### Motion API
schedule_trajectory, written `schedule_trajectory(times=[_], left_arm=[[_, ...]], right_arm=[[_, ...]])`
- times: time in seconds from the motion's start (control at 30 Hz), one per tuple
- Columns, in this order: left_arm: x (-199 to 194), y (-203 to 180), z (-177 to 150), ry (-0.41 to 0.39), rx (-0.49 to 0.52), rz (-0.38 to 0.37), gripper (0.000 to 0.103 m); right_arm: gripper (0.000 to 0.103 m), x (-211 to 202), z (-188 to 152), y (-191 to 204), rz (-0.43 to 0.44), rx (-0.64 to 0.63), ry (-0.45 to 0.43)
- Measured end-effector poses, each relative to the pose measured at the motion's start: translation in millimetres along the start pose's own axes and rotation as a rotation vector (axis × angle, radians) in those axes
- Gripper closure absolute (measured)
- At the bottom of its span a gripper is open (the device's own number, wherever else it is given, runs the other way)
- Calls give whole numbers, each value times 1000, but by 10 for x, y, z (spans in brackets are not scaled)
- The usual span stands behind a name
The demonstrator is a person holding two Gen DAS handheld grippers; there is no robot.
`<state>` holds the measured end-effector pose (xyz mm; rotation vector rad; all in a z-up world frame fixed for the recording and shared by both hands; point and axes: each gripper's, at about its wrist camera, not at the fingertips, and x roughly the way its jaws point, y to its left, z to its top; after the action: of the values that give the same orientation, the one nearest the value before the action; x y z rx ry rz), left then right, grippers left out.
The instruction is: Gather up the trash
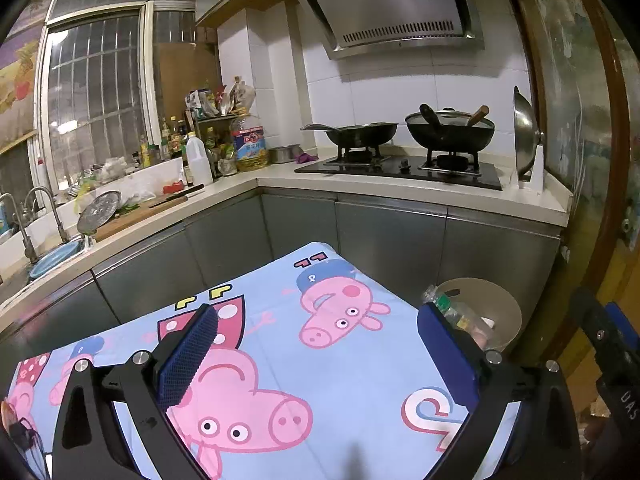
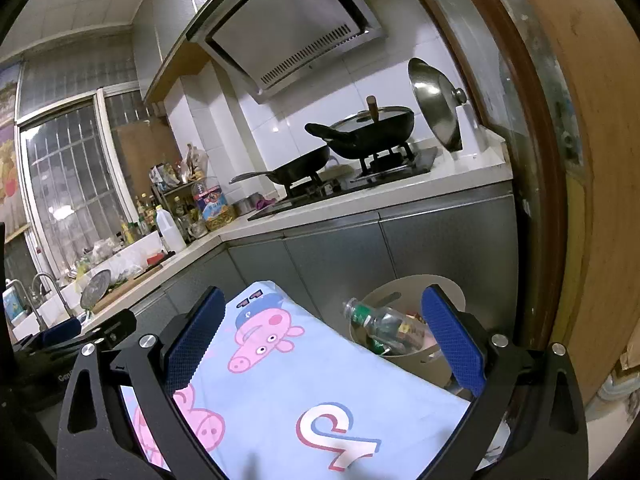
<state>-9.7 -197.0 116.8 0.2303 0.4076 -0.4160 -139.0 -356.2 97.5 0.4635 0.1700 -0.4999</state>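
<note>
Both grippers, left [image 1: 316, 356] and right [image 2: 324, 332], hang spread and empty over your cloth [image 1: 320, 380]. Bottle [image 2: 380, 324] lies in the bin [image 2: 412, 284] far right; scan the cloth's edges for leftovers before you move on.
</note>
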Motion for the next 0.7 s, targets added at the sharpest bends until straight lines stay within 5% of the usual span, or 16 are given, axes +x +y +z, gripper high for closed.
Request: schedule_trajectory(times=[0.7], left_arm=[[37, -72, -114, 40, 10, 14, 4]], right_arm=[[5, -1, -83, -6, -2, 11, 16]])
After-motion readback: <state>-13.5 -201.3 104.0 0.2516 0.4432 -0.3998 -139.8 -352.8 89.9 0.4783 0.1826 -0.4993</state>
